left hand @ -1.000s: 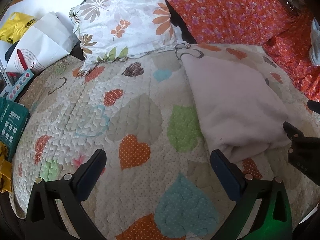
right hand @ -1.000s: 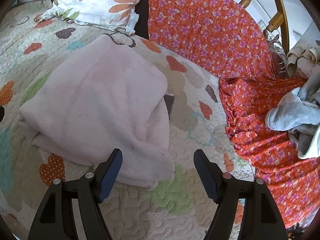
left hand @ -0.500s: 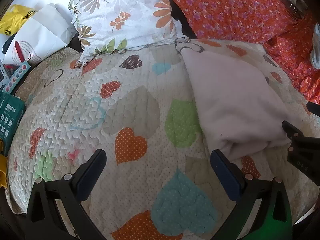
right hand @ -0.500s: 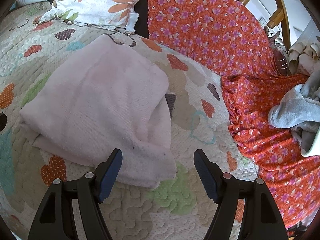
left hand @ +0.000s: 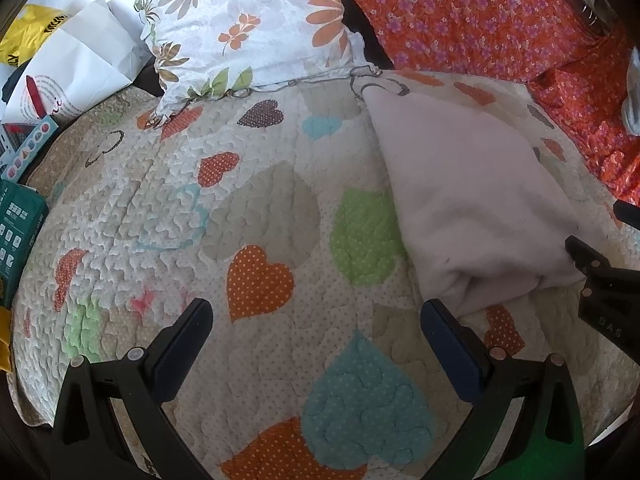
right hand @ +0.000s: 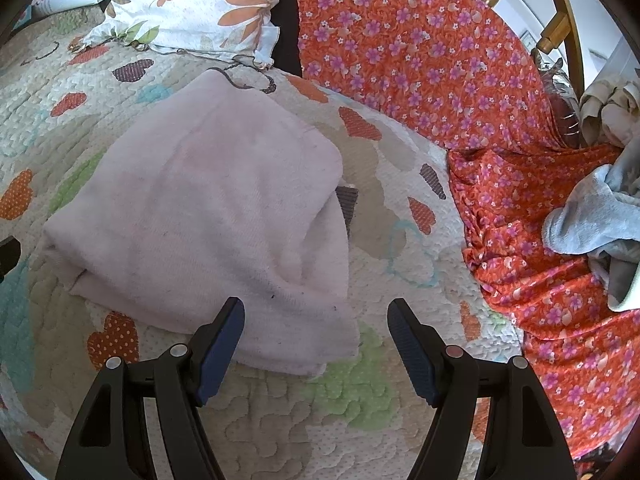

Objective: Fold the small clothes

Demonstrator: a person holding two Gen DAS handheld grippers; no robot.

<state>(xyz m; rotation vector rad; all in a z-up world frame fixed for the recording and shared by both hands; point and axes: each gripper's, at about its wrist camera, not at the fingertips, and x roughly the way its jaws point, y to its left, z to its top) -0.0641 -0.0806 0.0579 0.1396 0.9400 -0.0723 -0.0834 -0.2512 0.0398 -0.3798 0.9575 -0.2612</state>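
A pale pink folded cloth (right hand: 216, 200) lies on the heart-patterned quilt (right hand: 320, 412); in the left wrist view it (left hand: 476, 208) sits at the right. My right gripper (right hand: 316, 316) is open and empty, hovering over the cloth's near right corner. My left gripper (left hand: 316, 320) is open and empty above bare quilt (left hand: 256, 208), its right finger close to the cloth's near left corner. The right gripper's body shows in the left wrist view (left hand: 608, 296) at the right edge.
A floral white pillow (left hand: 248, 24) and orange flowered fabric (right hand: 420, 60) lie at the back. A heap of light blue and grey clothes (right hand: 600, 220) lies at the right. Paper bags (left hand: 68, 64) and boxes (left hand: 16, 224) sit at the left. A wooden chair (right hand: 520, 0) stands behind.
Both views have shifted slightly: the cloth and quilt sit a little lower and closer in the frames. Both grippers stay open; the cloth has not moved.
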